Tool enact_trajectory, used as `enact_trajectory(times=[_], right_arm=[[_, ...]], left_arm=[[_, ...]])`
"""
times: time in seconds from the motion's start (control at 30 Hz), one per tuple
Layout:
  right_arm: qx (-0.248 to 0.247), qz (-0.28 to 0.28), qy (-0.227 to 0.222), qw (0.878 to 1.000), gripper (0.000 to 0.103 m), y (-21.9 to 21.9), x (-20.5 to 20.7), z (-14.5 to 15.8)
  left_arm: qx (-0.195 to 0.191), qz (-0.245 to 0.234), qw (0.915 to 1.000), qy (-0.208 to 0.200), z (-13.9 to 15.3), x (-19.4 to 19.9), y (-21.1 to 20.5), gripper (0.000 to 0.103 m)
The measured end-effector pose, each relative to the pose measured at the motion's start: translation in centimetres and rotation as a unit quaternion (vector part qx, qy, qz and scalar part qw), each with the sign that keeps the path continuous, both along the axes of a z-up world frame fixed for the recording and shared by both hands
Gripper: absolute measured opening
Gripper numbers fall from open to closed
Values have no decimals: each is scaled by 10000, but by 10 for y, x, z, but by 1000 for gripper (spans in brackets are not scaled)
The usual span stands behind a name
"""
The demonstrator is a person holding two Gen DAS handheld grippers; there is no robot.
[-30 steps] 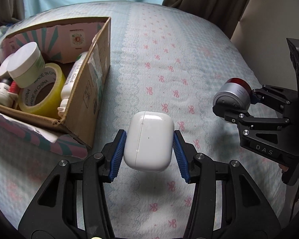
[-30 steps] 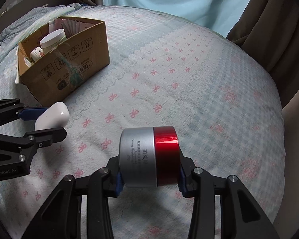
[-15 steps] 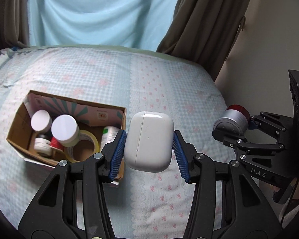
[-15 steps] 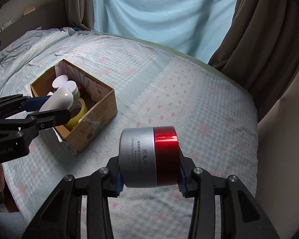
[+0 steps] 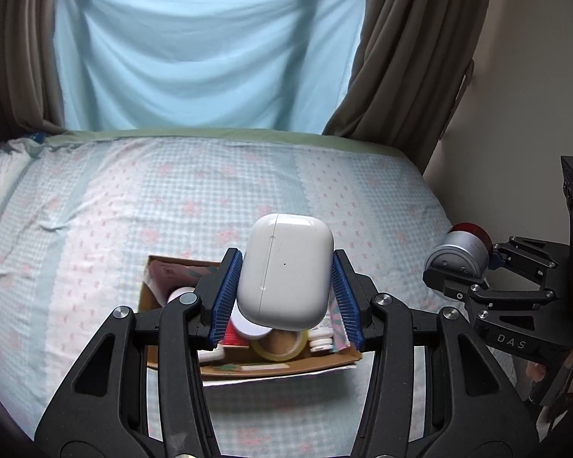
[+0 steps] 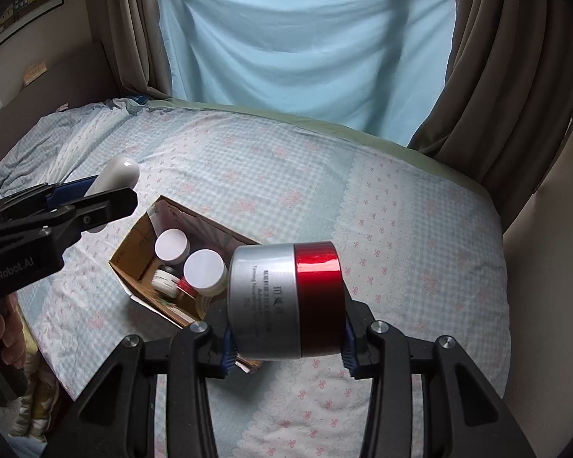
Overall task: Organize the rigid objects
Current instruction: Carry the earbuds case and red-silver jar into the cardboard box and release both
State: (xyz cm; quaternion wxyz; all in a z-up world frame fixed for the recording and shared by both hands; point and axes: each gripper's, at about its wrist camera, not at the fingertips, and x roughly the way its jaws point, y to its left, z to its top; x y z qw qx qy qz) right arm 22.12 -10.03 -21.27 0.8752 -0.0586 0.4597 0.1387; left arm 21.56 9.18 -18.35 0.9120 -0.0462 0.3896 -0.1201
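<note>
The left gripper (image 5: 284, 294), clamped on the earbud case (image 5: 285, 269), and the right gripper (image 6: 285, 337), clamped on the tin (image 6: 284, 299), should descend squarely over the box (image 6: 141, 255) before releasing.

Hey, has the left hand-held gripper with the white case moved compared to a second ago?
Yes. The left hand-held gripper has risen: the cardboard box now looks smaller and sits under the white case.

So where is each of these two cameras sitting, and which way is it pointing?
Left wrist: on the left gripper, looking down along its fingers at the white case, box and bed; the right gripper shows.
Right wrist: on the right gripper, holding a silver-red tin; the left gripper shows.
Shared: box, bed, curtain.
</note>
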Motion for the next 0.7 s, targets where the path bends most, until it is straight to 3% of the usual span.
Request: enact_trajectory(times=[0.17,0.33,0.7], right_arm=[[155,-403,243,9988,39,43,19,-5],[201,-702,543,9959,39,75,33,-27],[-16,-1302,1574,9789,39,91,51,-136]], left_arm=[[227,-212,9994,140,-6,18,56,44],[384,-365,9979,363,-35,30,89,44],[461,-392,9903,1253,-146,56,104,44]])
